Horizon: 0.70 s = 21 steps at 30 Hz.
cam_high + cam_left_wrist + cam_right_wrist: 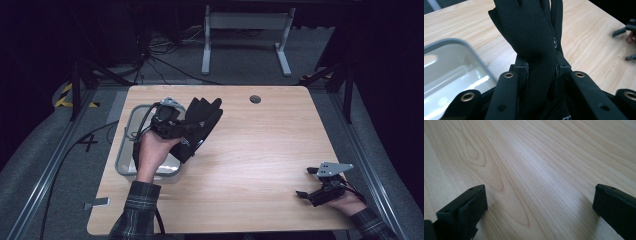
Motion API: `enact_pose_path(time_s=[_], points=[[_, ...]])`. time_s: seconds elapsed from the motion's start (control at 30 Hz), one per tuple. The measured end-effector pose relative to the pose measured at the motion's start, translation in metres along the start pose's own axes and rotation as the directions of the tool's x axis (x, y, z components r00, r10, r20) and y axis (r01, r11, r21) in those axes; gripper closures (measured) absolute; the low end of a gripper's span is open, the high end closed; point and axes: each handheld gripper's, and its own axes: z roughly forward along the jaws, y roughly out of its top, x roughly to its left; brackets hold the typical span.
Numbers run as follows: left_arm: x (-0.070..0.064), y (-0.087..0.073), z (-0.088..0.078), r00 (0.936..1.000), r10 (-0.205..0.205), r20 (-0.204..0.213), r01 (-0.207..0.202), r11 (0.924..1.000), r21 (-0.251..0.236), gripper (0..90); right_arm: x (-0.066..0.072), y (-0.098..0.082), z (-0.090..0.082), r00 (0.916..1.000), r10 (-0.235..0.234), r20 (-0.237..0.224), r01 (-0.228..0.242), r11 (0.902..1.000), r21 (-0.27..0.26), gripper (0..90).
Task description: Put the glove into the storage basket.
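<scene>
My plaid sleeves (pixel 136 207), my black jaws with brass-ringed screw holes (pixel 509 75), grey three-cornered plate (pixel 334 168), black cable trailing (pixel 142 122)

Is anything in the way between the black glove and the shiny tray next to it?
Nothing visible is. The left tongs are clamped on the black glove, holding it by the right edge of the metal tray. The tray looks empty inside, and only bare table lies around it.

glove (pixel 531 37): fingertips cut off at top | tray (pixel 451 72): blurred, cut off left
</scene>
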Motion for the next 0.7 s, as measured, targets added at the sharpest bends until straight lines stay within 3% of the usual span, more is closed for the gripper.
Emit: enact_pose_path(time_s=[0.17, 0.33, 0.7], points=[[0.017, -0.011, -0.013, 0.998, -0.053, -0.036, 0.052, 0.9982, -0.031, 71.6, 0.0, 0.0, 0.0, 1.0, 0.0, 0.0, 0.0, 1.0, 0.0, 0.1], [0.028, -0.022, -0.023, 0.9948, -0.079, -0.065, 0.077, 0.9963, -0.037, 71.7, 0.0, 0.0, 0.0, 1.0, 0.001, -0.002, -0.001, 1.0, 0.0, 0.4], [0.054, -0.049, -0.038, 0.9757, -0.166, -0.143, 0.161, 0.9857, -0.05, 71.7, 0.0, -0.001, -0.001, 1.0, 0.001, -0.006, -0.001, 1.0, 0.0, 0.4]])
